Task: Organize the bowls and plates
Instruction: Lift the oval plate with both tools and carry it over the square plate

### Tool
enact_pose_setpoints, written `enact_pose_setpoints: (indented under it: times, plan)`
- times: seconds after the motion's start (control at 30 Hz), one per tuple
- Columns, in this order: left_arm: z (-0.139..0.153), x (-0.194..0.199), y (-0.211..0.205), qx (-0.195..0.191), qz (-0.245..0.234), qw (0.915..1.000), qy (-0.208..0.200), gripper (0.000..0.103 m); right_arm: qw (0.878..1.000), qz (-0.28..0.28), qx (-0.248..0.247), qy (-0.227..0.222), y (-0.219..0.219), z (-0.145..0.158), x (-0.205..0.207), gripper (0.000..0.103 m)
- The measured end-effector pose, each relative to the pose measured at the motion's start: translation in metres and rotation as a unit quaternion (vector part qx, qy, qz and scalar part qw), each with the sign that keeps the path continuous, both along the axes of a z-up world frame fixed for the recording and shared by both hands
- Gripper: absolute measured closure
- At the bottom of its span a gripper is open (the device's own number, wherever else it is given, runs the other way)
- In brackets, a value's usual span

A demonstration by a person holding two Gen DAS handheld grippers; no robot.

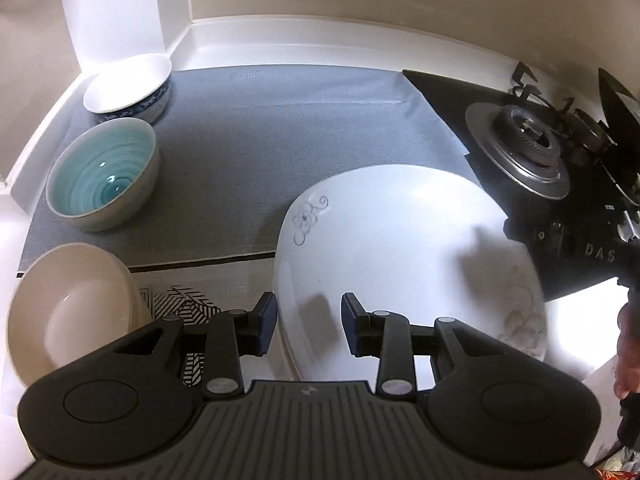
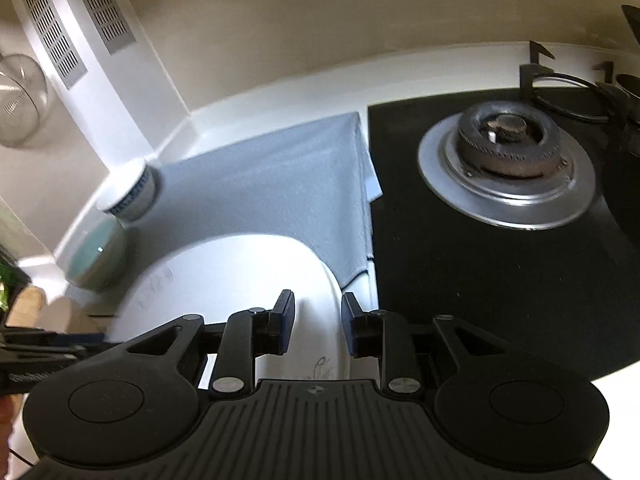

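Right now I see a large white plate (image 1: 384, 248) with faint floral sprigs on its rim, lying on the grey mat (image 1: 256, 128) beside the stove (image 1: 532, 152). My left gripper (image 1: 309, 324) straddles its near-left rim, jaws narrowly parted, gripping nothing. My right gripper (image 2: 318, 326) straddles the opposite rim, likewise parted.

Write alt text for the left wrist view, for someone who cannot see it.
A hand-held gripper hovers with open jaws astride the near-left rim of a large white floral plate on a grey mat. Along the left sit a cream bowl, a teal bowl and a blue-patterned white bowl; a gas burner lies at right.
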State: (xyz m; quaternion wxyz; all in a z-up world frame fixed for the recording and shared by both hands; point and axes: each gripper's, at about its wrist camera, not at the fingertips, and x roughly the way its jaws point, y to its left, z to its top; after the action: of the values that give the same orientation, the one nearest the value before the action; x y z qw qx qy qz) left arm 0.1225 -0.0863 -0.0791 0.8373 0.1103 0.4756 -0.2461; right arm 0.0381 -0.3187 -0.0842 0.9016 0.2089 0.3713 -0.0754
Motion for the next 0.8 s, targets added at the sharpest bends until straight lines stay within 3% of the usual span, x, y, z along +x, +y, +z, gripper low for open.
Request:
enact_pose_setpoints:
  times: [0.07,0.1,0.13,0.17,0.27,0.33,0.47,0.8]
  plan:
    - [0.001,0.0,0.003,-0.001,0.007,1.0,-0.003,0.051,1.0,0.006,-0.007,0.004,-0.001,0.002,0.002,0.072]
    - [0.002,-0.001,0.004,-0.003,0.009,0.9999,-0.007,0.035,1.0,0.004,-0.009,0.007,-0.002,0.003,0.001,0.07]
    - [0.004,-0.002,0.006,-0.004,0.012,0.9998,-0.014,0.02,1.0,-0.001,-0.007,0.01,-0.004,0.003,0.001,0.063]
    - [0.005,-0.004,0.007,-0.005,0.015,0.9997,-0.02,0.016,1.0,-0.007,-0.003,0.016,-0.006,0.003,-0.001,0.053]
    - [0.006,-0.008,0.01,-0.01,0.01,0.9998,-0.016,0.011,0.999,-0.014,0.021,0.037,-0.011,0.001,-0.006,0.04]
    - [0.002,-0.008,0.011,-0.011,0.009,0.9999,0.003,0.009,0.997,-0.014,0.046,0.054,-0.012,-0.003,-0.01,0.038]
    - [-0.006,-0.004,0.015,-0.018,0.007,0.9987,0.046,0.009,0.993,-0.01,0.08,0.08,-0.007,-0.01,-0.015,0.037]
    - [-0.025,-0.006,0.017,-0.038,-0.008,0.992,0.12,0.009,0.987,0.014,0.108,0.116,0.018,-0.022,-0.022,0.036]
